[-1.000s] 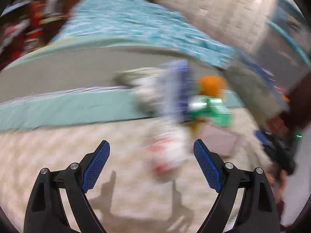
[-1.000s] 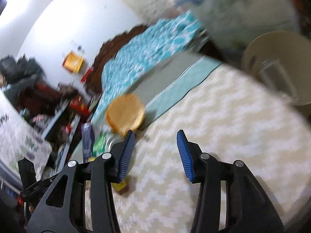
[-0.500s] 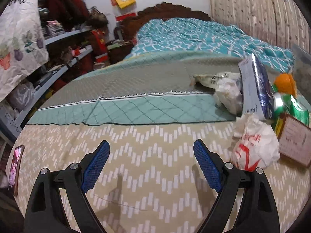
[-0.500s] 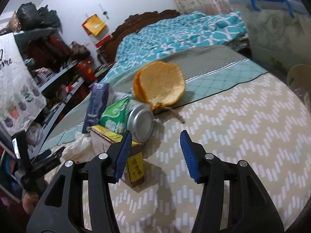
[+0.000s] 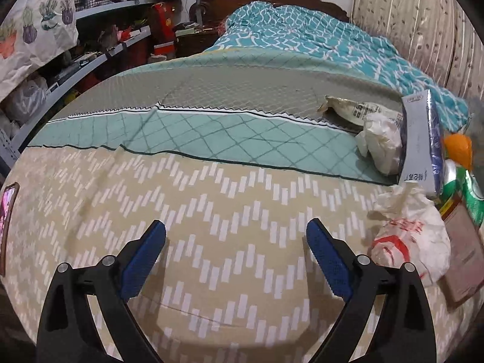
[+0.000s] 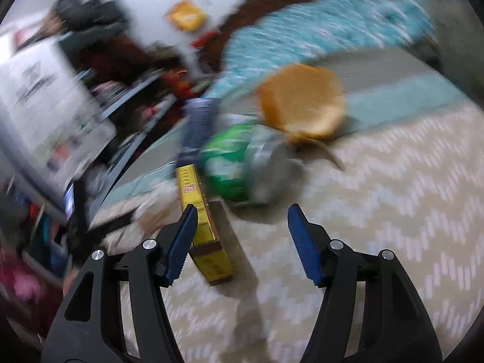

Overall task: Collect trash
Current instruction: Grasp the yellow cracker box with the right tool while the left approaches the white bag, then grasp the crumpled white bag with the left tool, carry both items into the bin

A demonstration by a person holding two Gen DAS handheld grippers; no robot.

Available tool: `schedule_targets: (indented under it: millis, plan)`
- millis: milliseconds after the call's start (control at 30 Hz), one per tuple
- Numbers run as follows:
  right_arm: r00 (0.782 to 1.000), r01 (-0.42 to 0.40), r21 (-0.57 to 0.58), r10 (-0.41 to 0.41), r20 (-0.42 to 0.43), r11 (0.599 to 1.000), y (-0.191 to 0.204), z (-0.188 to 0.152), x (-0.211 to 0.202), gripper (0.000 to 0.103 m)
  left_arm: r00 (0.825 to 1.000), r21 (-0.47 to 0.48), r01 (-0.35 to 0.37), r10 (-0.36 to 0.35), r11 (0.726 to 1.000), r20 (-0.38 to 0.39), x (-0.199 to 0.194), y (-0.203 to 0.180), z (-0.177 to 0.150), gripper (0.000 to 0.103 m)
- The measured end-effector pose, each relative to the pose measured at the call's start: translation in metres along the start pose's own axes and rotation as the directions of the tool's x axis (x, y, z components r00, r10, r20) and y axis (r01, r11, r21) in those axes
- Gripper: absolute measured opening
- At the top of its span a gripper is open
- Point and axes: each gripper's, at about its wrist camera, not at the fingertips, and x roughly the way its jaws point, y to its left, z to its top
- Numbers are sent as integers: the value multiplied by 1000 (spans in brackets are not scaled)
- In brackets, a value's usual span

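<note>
Both grippers' fingers spread wider, nothing between them. The left gripper [image 5: 236,255] now tilts lower over the bed; the right gripper [image 6: 242,231] apparently nears the yellow box [image 6: 201,224].

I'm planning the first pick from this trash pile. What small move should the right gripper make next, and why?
Probably ease the right gripper forward and a touch left so its jaws, which have just been opening and hold nothing, straddle the yellow box. That box is the nearest piece, lying just inside the left finger, with the green can and orange peel farther back. The view is blurred, so slow down first.
</note>
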Motion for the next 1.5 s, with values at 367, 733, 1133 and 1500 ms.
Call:
schedule_targets:
  millis: [367,733,1133,1500]
  plan:
    - [975,19,214,-65,211,977,-32,4,-26,69,994,223,17,-41,975,105,-20,-40,-12,90]
    - [982,108,93,-120,145,990,-9,-4,-20,69,947,219,260,-293,940,130,-41,-26,-19,84]
    - [998,-53,-19,53,-16,998,37,-13,-1,70,908,291,406,-419,866,-18,-46,-90,-4,81]
    - [981,25,-84,-41,-191,996,54,-31,31,29,908,304,408,-418,861,-37,-56,-109,-17,88]
